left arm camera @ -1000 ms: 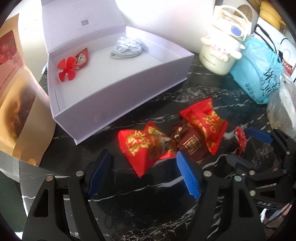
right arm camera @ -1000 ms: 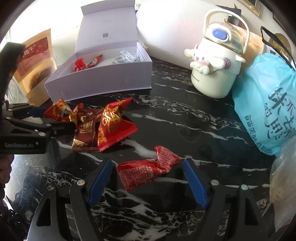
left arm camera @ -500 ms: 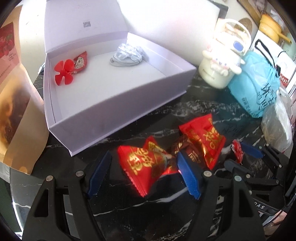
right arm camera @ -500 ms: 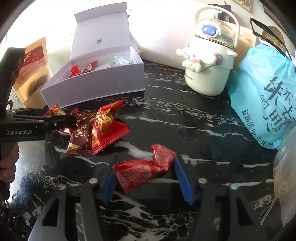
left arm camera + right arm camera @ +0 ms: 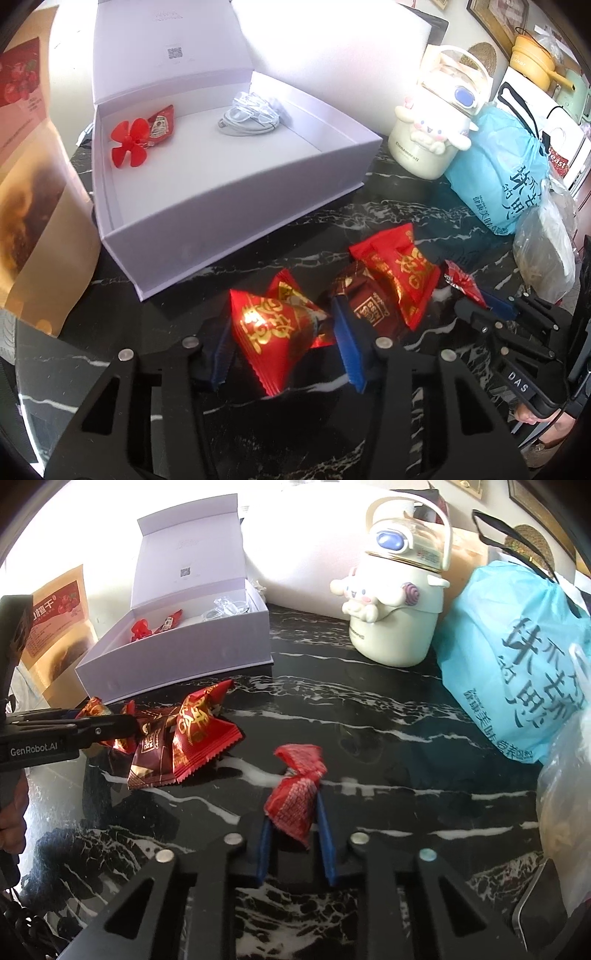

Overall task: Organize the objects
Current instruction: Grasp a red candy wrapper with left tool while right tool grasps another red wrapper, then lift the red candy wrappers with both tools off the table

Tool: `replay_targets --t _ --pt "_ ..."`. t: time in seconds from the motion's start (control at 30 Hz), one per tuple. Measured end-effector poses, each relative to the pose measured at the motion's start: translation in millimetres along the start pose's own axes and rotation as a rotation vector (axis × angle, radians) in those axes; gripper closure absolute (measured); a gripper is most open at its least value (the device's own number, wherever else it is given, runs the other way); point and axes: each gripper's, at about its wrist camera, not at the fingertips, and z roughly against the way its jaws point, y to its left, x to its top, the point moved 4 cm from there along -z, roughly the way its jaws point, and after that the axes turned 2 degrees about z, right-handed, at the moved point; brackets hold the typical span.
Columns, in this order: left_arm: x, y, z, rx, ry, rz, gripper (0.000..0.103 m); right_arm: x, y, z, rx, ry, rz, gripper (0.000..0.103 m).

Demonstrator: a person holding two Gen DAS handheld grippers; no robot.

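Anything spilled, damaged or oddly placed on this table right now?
Nothing spilled or broken. The white box sits open with a red propeller and clear glasses inside. Two snack packets remain heaped on the black table. The small red packet in the right gripper is crumpled.

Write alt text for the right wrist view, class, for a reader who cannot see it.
The right gripper pinches a small red candy wrapper over a black marble table. To the left lie more red snack packets before an open white box; a cream cartoon bottle and blue bag stand behind.
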Motion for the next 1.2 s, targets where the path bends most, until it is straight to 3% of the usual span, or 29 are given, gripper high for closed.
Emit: replay_targets --t 0.23,0.43,0.6,0.7,1.0,1.1,1.2 --pt "-15.2 -4.0 15.4 0.027 0.008 -0.046 0.055 -12.9 4.6 14.2 0.035 0.005 0.004 0.087" --pt "-31.2 -2.3 30.2 0.008 0.026 -0.04 0.055 -24.6 11.4 26.2 0.072 0.002 0.017 0.087" --pt "-37.7 0.5 33.3 0.024 0.027 -0.039 0.055 -27.9 17.5 28.3 0.063 -0.012 0.027 0.085" --pt "-38.3 1.9 31.3 0.027 0.028 -0.035 0.054 -24.6 20.3 24.9 0.051 -0.007 0.035 0.063" --pt "-39.8 -1.5 29.7 0.056 0.013 -0.062 0.053 -16.4 20.5 14.8 0.01 -0.008 0.019 0.054" --pt "-40.5 -2.7 29.2 0.063 0.01 -0.075 0.052 -16.3 19.7 14.7 0.005 -0.014 0.01 0.055" --pt "-40.7 -1.7 29.5 0.06 0.004 -0.069 0.052 -16.0 18.4 16.1 -0.009 -0.012 0.004 0.082"
